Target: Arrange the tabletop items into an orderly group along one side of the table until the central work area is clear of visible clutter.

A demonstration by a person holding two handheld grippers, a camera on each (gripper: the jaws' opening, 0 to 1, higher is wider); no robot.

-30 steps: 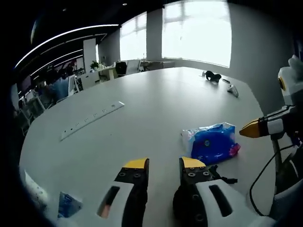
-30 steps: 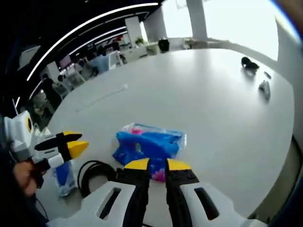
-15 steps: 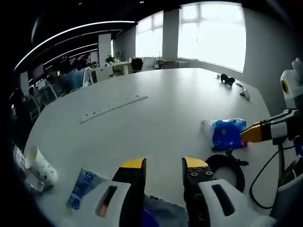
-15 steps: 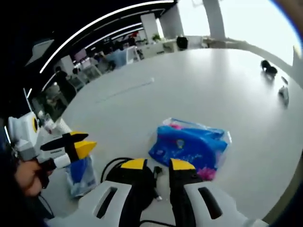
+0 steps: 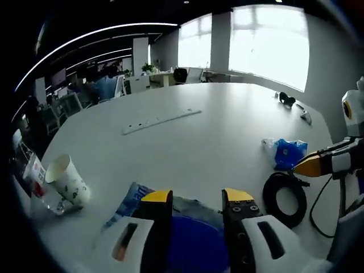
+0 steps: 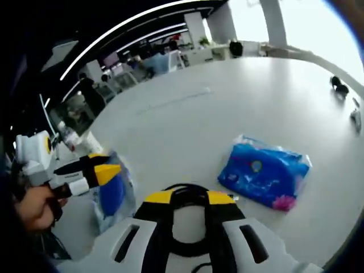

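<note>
Your left gripper (image 5: 192,200) is open over the bag (image 5: 193,242), and your right gripper (image 6: 189,197) is open over the cable (image 6: 187,219).

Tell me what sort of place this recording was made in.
Most likely an open-plan office or meeting area. A large pale conference table has a long power strip set in it, desks and chairs stand beyond it under strip ceiling lights, and big windows line the far wall.

Blue packet (image 5: 196,244) partly behind fingers (image 5: 157,216)
</note>
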